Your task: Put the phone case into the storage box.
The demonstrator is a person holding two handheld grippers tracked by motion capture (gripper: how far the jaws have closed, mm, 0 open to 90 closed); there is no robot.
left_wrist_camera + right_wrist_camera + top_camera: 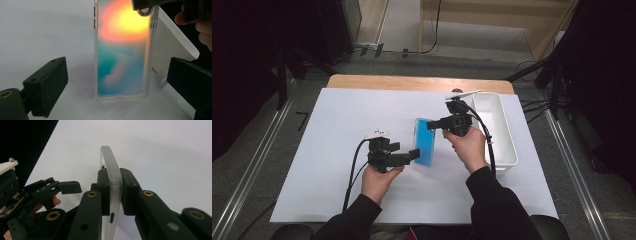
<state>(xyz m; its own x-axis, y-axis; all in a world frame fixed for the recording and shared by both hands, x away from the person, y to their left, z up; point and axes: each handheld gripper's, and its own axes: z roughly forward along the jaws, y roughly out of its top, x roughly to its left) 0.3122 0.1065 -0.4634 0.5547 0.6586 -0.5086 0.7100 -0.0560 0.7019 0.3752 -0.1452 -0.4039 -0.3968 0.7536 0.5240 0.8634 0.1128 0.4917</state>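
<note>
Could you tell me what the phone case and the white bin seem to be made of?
Phone case: probably soft plastic or silicone, with a frosted translucent rim and a glossy iridescent back shifting from orange to teal. Bin: seemingly rigid moulded plastic, opaque white, with smooth thin walls and rounded corners.

The person's forearms, in dark sleeves, come in from the near edge of the high view. The left hand (379, 181) grips the left hand-held gripper (414, 154) from below, its jaws pointing level toward the right and standing wide apart, the pads clear of anything. The right hand (471, 146) holds the right hand-held gripper (430, 125) with its jaws pointing left; in the right gripper view these jaws are clamped flat on both faces of a thin clear-edged phone case (113, 185). Cables trail from both grippers.
</note>
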